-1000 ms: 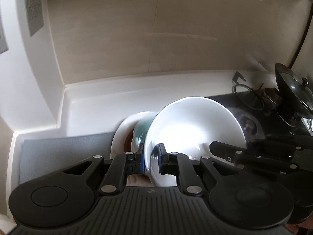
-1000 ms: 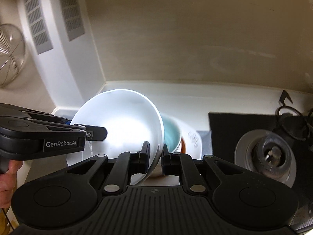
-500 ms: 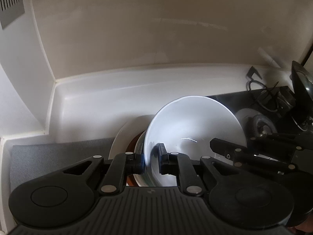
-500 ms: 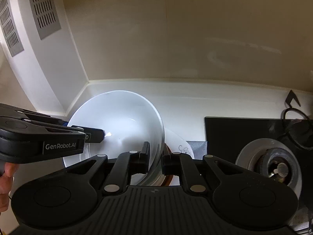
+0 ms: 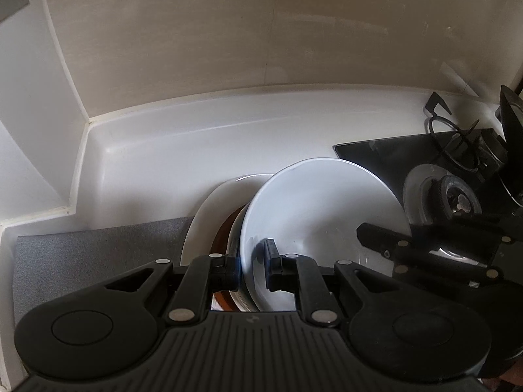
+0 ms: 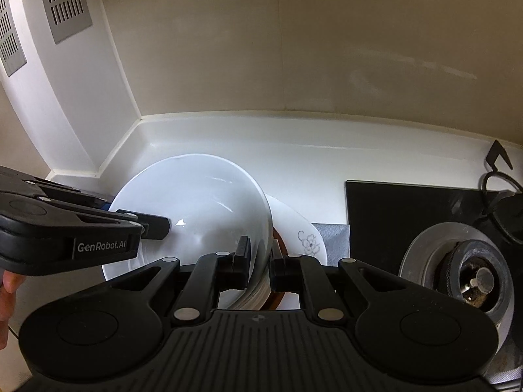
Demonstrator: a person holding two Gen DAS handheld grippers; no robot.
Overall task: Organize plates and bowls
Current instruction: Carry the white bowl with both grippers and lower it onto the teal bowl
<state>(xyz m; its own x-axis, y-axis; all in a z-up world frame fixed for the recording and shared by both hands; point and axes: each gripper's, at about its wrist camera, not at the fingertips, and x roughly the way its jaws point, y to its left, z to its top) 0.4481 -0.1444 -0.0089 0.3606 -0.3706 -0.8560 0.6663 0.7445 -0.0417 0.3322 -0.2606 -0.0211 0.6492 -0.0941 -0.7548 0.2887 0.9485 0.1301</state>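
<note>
The white bowl [image 5: 323, 225] is held between both grippers over a stack of dishes on the table [image 5: 183, 137], and every place here is given from that bowl. The left gripper [image 5: 253, 266] clamps the bowl's left rim, one of its fingers [image 5: 272, 261] inside the bowl and the other outside, narrow on the wall. The right gripper [image 6: 260, 263] clamps the opposite rim the same way, with one finger [image 6: 243, 254] inside, also narrow on the wall. Under the bowl and just behind it lies a white plate [image 6: 310, 232] with a small flower drawing; between plate and bowl a brown dish [image 5: 222, 238] and further pale rims show, but how many I cannot tell. The bowl looks nested on that stack; whether it rests fully there I cannot tell. A grey mat [image 5: 98, 248] lies under the stack, reaching left of the bowl. Right of the bowl is the black stove [image 6: 408, 209] with a burner [image 6: 474, 281]. A hand [image 6: 6, 297] shows at the far left edge
</note>
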